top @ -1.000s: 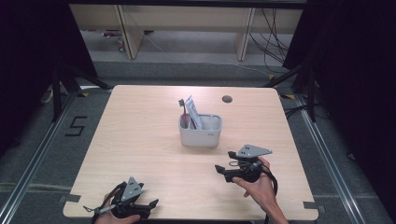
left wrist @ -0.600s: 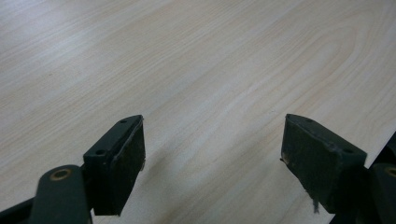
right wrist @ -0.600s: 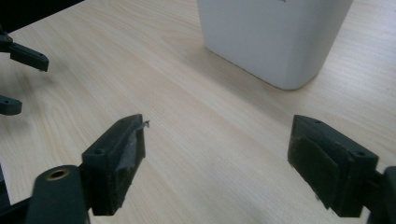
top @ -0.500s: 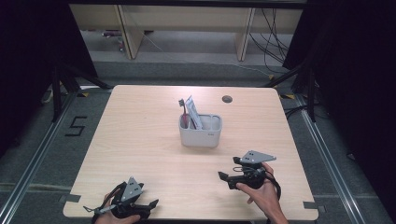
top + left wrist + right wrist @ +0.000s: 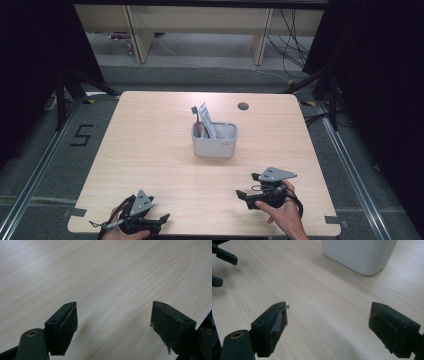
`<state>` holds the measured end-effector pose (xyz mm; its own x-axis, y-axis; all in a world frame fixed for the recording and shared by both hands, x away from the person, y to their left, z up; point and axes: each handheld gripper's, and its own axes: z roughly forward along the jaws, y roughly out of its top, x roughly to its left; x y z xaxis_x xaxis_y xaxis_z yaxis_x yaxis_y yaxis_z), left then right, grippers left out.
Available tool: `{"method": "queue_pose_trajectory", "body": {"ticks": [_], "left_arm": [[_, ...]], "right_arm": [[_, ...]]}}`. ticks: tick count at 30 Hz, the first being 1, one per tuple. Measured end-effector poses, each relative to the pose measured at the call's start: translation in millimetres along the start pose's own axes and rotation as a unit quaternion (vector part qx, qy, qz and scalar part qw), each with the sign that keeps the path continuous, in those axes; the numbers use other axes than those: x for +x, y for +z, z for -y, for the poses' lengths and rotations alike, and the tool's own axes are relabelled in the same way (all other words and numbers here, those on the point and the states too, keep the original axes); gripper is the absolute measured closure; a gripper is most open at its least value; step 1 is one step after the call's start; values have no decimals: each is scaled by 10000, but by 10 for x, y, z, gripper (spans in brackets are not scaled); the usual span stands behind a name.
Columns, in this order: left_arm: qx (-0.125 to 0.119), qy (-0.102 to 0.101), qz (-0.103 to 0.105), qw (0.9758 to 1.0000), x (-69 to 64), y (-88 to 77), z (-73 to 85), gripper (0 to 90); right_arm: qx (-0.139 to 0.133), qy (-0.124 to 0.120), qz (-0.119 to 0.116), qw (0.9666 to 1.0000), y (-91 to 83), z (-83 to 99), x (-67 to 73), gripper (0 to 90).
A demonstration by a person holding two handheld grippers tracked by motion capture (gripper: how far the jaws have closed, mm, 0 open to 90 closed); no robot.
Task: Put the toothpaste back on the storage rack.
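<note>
A white two-compartment holder point(image 5: 215, 142) stands mid-table; its left compartment holds a dark brush with a red handle point(image 5: 197, 121) and a white flat packet point(image 5: 206, 119). My left gripper point(image 5: 160, 221) rests at the table's near left edge, held by a hand, jaws pointing right. In its own view the left gripper point(image 5: 113, 312) is open over bare wood. My right gripper point(image 5: 246, 186) sits near the front right, pointing left. The right gripper point(image 5: 328, 312) is open and empty, with the holder point(image 5: 359, 252) ahead of it and the left gripper's jaw tips point(image 5: 222, 262) far left.
The light wooden table point(image 5: 150, 150) has a round cable hole point(image 5: 243, 106) at the back right. Metal rails run on the floor along both sides. A floor mark "5" point(image 5: 81, 135) lies to the left. Shelving legs and cables stand behind the table.
My right gripper has drawn back toward the near edge of the table, still open. The left gripper and the holder have stayed put.
</note>
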<state>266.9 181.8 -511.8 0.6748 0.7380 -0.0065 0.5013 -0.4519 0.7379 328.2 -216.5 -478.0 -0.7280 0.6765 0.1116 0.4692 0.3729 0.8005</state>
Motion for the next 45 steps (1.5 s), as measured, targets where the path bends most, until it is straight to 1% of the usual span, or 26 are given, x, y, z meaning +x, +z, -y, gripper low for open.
{"method": "queue_pose_trajectory", "body": {"ticks": [3, 4, 5, 8, 11, 12, 13, 14, 16, 17, 22, 24, 25, 28, 31, 32, 33, 34, 36, 37, 38, 39, 40, 41, 42, 45], "left_arm": [[-2, 4, 0, 10000, -1, 0, 0, 214], [3, -1, -1, 10000, -3, 0, 0, 214], [6, 2, 0, 10000, -2, 0, 1, 213], [5, -1, -5, 10000, -3, 0, 1, 214], [4, -6, -11, 10000, -2, 0, 1, 214], [1, -6, -8, 10000, -2, 0, 2, 214], [3, -7, -6, 10000, -2, 0, 2, 213], [5, -3, -8, 10000, -1, 0, 2, 214], [6, -7, -12, 10000, -2, 0, 2, 214], [7, -4, -13, 10000, -1, 0, 2, 214], [12, -4, -14, 10000, 0, 0, 2, 214], [8, -5, -17, 10000, -1, 0, 3, 214], [10, -4, -15, 10000, -1, 0, 3, 214], [13, 3, -16, 10000, 2, -2, 3, 214], [12, 4, -18, 10000, 3, -3, 3, 214], [12, 5, -18, 10000, 2, -3, 3, 214], [11, 4, -17, 10000, 2, -3, 3, 214], [14, 8, -18, 10000, 3, -3, 3, 214], [12, 4, -18, 10000, 2, -2, 3, 214], [13, 5, -20, 10000, 2, -2, 4, 214], [12, 4, -20, 10000, 2, -2, 4, 214], [13, 7, -22, 10000, 3, -2, 4, 214], [-25, -39, -19, 10000, -4, 3, 5, 213], [16, 9, -23, 10000, 4, -3, 4, 214], [-25, -38, -21, 10000, -3, 3, 5, 214], [-24, -34, -24, 10000, -3, 4, 5, 213]], "right_arm": [[17, -7, 44, 10000, -7, 23, 5, 162], [75, 162, -8, 9998, -11, 36, 29, 162], [39, 12, 13, 10000, -12, 40, 6, 162], [119, 144, -23, 9998, -23, 67, 24, 162], [71, 3, 14, 10000, -32, 89, 4, 162], [85, 28, 7, 10000, -38, 97, 6, 162], [169, 184, -45, 9997, -48, 107, 28, 162], [126, 63, -70, 9999, -41, 115, 4, 162], [171, 190, -66, 9997, -60, 131, 27, 162], [98, 1, 21, 9999, -64, 137, 1, 162], [208, 131, -15, 9997, -96, 183, 26, 161], [199, 4, -74, 9998, -97, 200, 17, 161], [256, 137, -70, 9996, -109, 210, 35, 161], [282, 112, -141, 9994, -117, 234, 42, 160], [328, -6, -57, 9994, -133, 257, 43, 161], [408, 125, -121, 9990, -140, 266, 59, 161], [353, 42, -142, 9993, -133, 278, 52, 161], [400, 154, -132, 9990, -144, 287, 64, 161], [454, 164, -75, 9988, -165, 304, 67, 161], [463, 188, -154, 9986, -163, 315, 62, 161], [502, 248, -123, 9984, -173, 324, 71, 161], [548, 442, -73, 9975, -192, 337, 101, 161], [478, 220, -72, 9986, -188, 345, 67, 161], [496, 302, -143, 9982, -187, 359, 69, 161], [530, 270, -44, 9982, -208, 365, 74, 161], [489, 282, -31, 9984, -222, 398, 77, 161]]}}
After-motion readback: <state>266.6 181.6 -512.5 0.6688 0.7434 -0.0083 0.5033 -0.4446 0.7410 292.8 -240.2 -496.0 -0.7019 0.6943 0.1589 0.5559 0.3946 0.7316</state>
